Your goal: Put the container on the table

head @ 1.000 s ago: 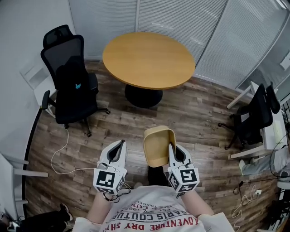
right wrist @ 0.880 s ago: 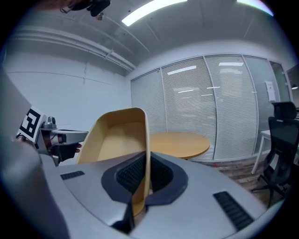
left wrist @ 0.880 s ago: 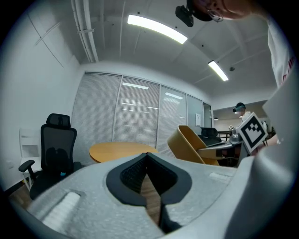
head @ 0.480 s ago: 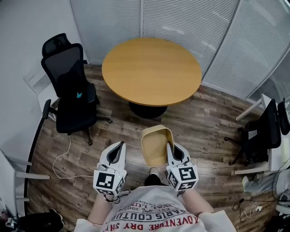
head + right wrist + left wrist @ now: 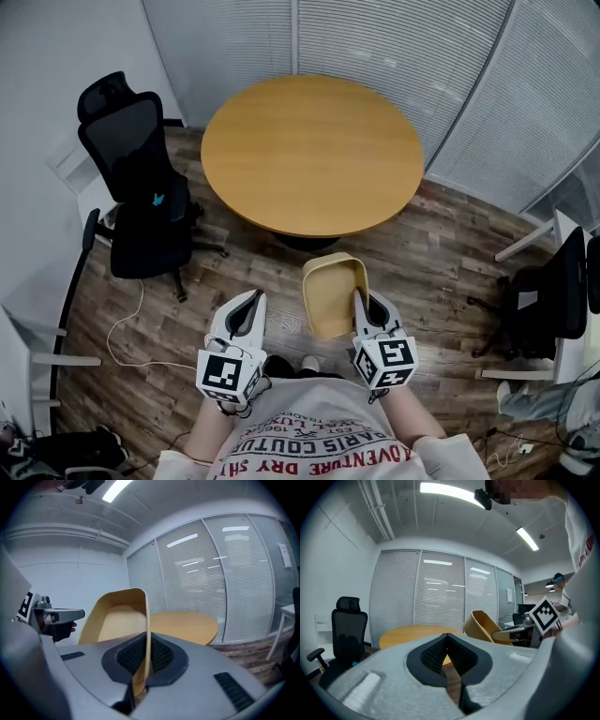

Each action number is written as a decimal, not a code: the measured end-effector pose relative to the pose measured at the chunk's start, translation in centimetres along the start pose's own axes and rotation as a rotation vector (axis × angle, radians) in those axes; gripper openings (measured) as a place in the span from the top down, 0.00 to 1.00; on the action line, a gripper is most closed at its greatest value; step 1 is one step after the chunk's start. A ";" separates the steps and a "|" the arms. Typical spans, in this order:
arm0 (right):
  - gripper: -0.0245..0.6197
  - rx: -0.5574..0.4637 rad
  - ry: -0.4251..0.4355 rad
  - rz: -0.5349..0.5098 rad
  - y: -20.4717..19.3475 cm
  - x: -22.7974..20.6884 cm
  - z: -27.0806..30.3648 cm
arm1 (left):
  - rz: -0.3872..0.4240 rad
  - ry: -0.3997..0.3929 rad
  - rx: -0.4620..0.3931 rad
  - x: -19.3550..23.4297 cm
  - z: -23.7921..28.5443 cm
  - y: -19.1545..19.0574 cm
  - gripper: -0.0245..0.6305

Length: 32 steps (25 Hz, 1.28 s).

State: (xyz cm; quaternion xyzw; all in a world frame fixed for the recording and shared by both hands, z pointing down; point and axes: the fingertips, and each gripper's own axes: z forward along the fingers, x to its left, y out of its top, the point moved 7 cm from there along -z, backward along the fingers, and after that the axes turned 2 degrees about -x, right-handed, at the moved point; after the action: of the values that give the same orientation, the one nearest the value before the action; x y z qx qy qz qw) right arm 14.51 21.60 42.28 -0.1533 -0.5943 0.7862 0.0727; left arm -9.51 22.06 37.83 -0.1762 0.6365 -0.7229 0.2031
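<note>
A tan, open-topped container (image 5: 334,292) hangs in the air above the wood floor, short of the round wooden table (image 5: 312,152). My right gripper (image 5: 359,298) is shut on the container's right wall (image 5: 146,634), which runs between its jaws in the right gripper view. The container's hollow (image 5: 118,623) faces left there, with the table (image 5: 187,625) behind it. My left gripper (image 5: 252,302) is shut and holds nothing, level with the right one and to the left of the container (image 5: 482,626). The table (image 5: 417,633) lies ahead of it.
A black office chair (image 5: 136,187) stands left of the table, with a white cable (image 5: 127,323) on the floor below it. Another dark chair (image 5: 548,300) and a white desk edge are at the right. Blinds on glass walls (image 5: 375,47) curve behind the table.
The table has come nearer and larger in the head view. Both grippers and the held container have stayed in the same hold, carried slightly forward toward the table.
</note>
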 end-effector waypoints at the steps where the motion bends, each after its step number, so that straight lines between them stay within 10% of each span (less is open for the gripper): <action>1: 0.95 0.007 -0.001 0.001 -0.1 -0.3 0.6 | -0.006 0.005 0.003 0.4 0.6 -0.1 0.97; 32: 0.95 0.077 -0.247 -0.006 7.1 -3.1 32.0 | -0.043 -0.178 0.007 26.9 28.3 1.5 0.97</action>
State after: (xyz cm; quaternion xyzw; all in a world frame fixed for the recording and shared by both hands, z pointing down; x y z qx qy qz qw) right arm 7.42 -10.55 43.88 -0.0505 -0.5684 0.8211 0.0074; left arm -17.85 -16.10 39.81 -0.2526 0.6094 -0.7108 0.2440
